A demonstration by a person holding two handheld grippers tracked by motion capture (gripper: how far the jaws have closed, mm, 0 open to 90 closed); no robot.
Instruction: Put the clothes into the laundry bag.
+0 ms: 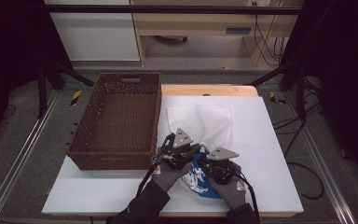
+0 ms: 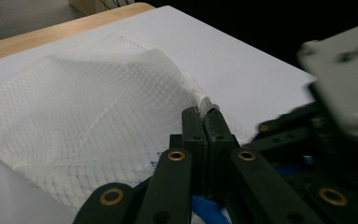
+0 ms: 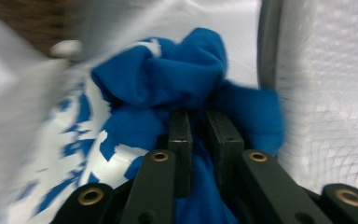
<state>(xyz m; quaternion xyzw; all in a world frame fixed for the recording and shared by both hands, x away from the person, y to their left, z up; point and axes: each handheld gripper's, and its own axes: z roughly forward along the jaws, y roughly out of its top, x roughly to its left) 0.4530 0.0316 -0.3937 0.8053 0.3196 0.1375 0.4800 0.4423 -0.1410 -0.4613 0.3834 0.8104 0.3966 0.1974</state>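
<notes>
A white mesh bag lies on the white table top, just right of the basket. My left gripper is shut on a bunched edge of the mesh bag, whose netting rises in a fold from the jaws. A blue cloth with white print is crumpled at the bag's near end, and my right gripper is shut on a fold of it. In the high view the left gripper and right gripper sit close together over the blue cloth, held by gloved hands.
A brown wicker basket with nothing in it stands on the table's left half, its near right corner close to the left gripper. White table surface stretches to the right of the hands. A wooden strip edges the far side.
</notes>
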